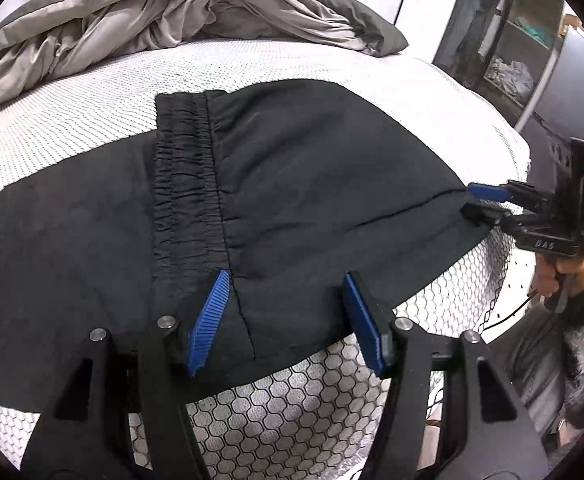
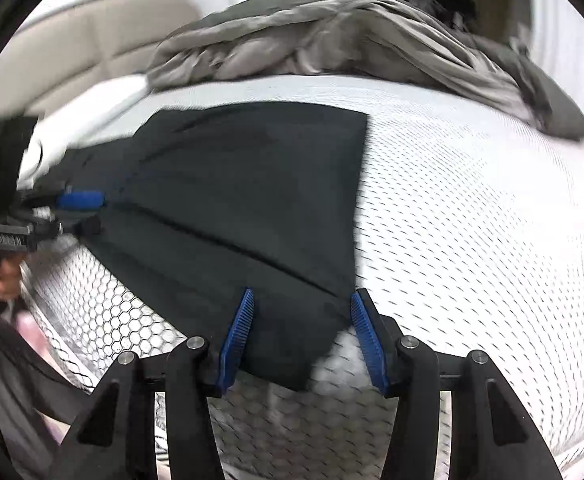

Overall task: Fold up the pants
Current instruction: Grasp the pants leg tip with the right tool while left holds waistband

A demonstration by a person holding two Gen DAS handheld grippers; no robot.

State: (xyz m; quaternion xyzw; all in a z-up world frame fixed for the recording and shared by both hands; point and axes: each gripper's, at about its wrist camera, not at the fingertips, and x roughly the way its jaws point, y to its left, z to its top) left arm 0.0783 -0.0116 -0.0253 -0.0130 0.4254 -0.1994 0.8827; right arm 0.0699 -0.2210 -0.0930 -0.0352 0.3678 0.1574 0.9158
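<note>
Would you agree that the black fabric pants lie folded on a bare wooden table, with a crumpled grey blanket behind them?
Not quite: the left wrist view shows the black fabric pants on a white mesh-covered mattress, not a table. The crumpled grey blanket is behind them.

Home bedroom: bare mattress (image 1: pixel 332 68) under the grippers, rumpled grey duvet (image 1: pixel 131 12) beyond them, padded headboard (image 2: pixel 91 44), clothes shelving (image 1: pixel 504 40) far right.

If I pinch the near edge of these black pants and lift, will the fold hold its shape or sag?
Probably sag. The black pants lie thin and flat over the mattress, following its curve, so they look floppy and light. The gathered waistband looks thicker and may hang lower. The cloth looks smooth, so a shallow pinch could slip; both the left gripper and right gripper have open jaws.
</note>
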